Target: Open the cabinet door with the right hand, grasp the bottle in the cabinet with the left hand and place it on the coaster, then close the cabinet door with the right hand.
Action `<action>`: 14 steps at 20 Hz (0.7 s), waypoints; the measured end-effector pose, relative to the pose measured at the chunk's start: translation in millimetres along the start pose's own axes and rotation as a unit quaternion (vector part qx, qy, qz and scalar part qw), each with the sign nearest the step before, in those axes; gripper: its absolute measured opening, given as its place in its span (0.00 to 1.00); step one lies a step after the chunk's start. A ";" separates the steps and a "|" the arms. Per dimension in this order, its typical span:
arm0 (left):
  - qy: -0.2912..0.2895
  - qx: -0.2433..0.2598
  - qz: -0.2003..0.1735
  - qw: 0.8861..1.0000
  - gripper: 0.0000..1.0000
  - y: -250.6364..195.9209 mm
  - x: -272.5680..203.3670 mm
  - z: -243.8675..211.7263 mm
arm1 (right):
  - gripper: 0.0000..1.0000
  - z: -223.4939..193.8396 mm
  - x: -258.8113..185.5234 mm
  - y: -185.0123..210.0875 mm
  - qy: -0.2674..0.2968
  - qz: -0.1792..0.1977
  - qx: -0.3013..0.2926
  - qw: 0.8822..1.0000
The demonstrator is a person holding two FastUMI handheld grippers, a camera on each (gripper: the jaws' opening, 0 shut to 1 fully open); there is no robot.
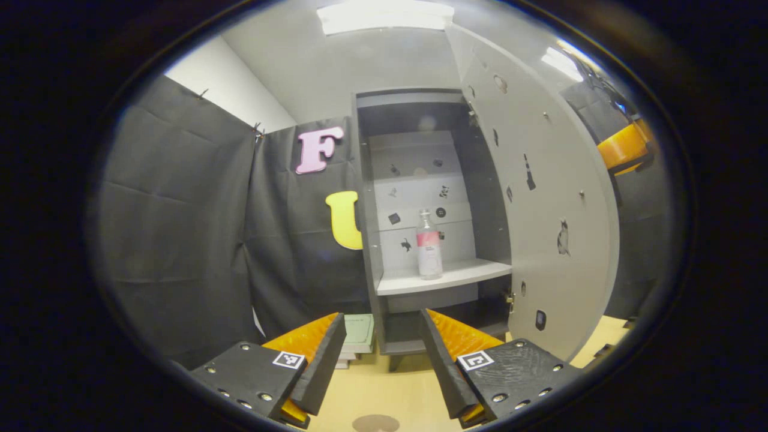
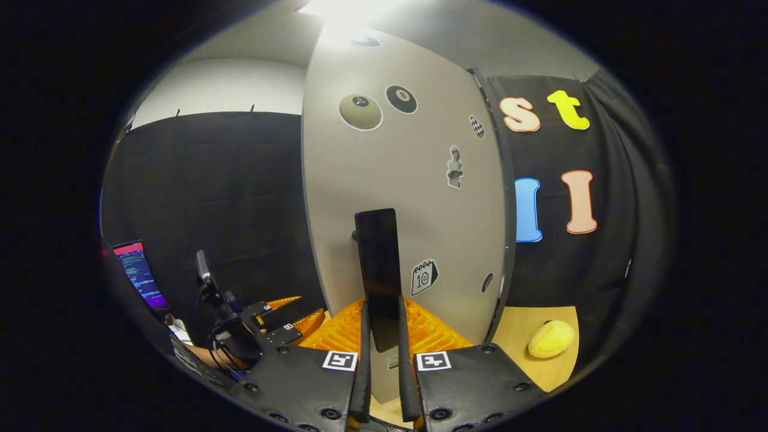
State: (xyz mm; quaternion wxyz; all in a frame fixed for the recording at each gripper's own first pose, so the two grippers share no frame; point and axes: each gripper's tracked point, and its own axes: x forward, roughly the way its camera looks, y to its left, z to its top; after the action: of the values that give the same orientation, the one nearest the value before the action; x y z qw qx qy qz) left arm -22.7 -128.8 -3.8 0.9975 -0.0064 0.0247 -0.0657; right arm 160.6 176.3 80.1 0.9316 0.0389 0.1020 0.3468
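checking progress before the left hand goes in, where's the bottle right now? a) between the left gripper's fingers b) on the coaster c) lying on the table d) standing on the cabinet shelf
d: the bottle stands upright on the shelf of the open cabinet, well ahead of the left gripper, whose fingers are apart with nothing between them.

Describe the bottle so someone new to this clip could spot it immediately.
Find the tall grey cabinet against the black cloth wall, its door swung open. On its pale shelf stands the bottle, upright. It is clear with a red-and-white label, the only object on that shelf.
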 end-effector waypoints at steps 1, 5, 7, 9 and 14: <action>0.000 -0.001 -0.003 1.000 0.80 -8.1 0.3 1.2 | 0.22 0.4 -1.8 -2.3 -0.001 0.000 0.006 1.000; -0.003 0.002 -0.014 1.000 0.77 -38.4 -0.5 3.4 | 0.17 0.5 -8.1 -13.4 -0.008 -0.008 0.024 1.000; -0.003 0.003 -0.017 1.000 0.77 -50.7 -1.5 4.5 | 0.17 1.2 -11.6 -17.5 -0.013 -0.016 0.028 0.999; -0.004 0.003 -0.018 1.000 0.77 -61.9 -3.3 5.6 | 0.17 1.9 -15.5 -23.4 -0.016 -0.025 0.030 0.999; -0.005 0.005 -0.010 1.000 0.77 -83.1 -12.2 9.2 | 0.20 4.6 -18.8 -41.9 -0.029 -0.049 0.024 0.998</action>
State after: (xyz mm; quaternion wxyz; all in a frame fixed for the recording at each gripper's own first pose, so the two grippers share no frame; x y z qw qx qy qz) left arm -45.2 -209.5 7.3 0.9970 -0.0018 0.0197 -0.0755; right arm 174.5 132.4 81.6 0.9487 0.0664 0.0853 0.2973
